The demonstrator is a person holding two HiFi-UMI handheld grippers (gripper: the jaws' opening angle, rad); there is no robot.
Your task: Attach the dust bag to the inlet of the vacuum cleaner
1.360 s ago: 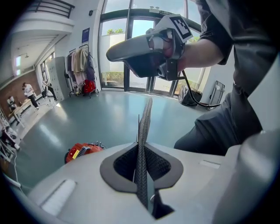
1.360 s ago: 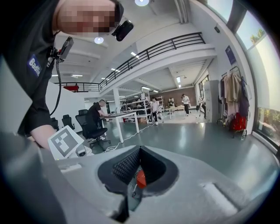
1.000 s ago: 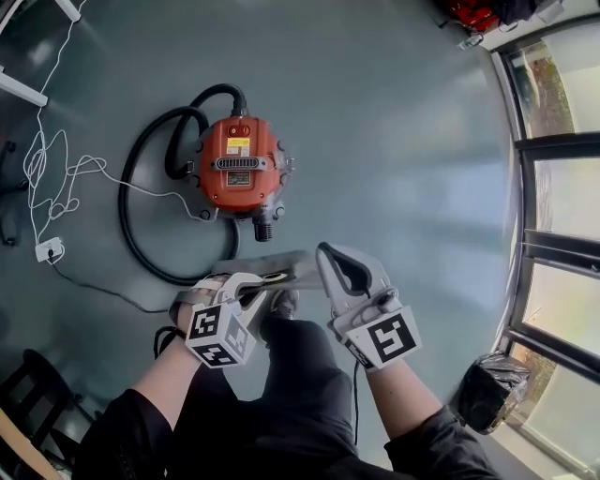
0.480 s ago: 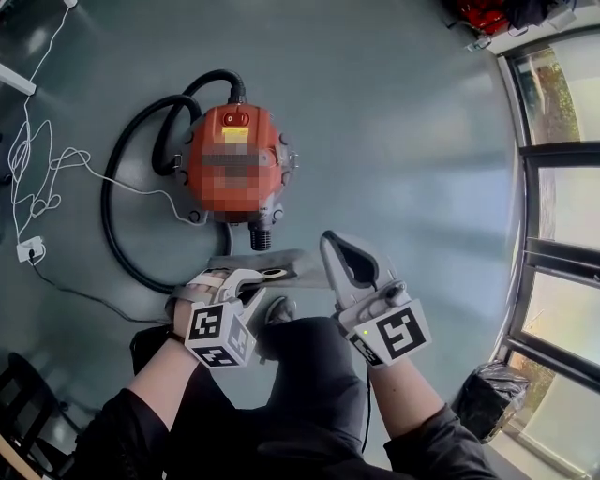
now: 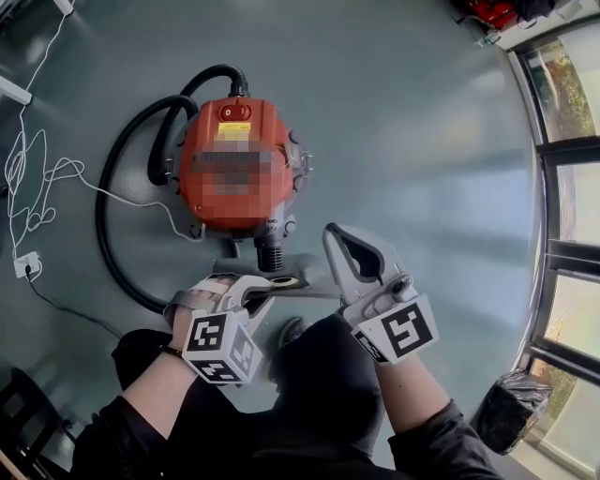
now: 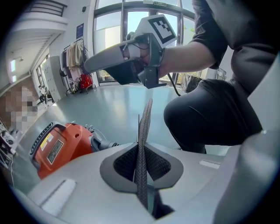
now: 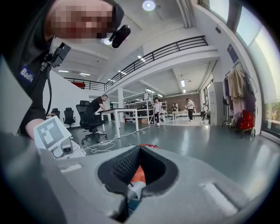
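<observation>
The dust bag is not yet attached: clamped by its edge in the left gripper's fingers, with the right gripper's fingers closed together beside its other end, it hangs near the vacuum cleaner's inlet, its collar apparently still to be seated.

A glossy grey-blue floor meets tall windows; white desks, black office chairs and a railed mezzanine sit under ceiling lamps
</observation>
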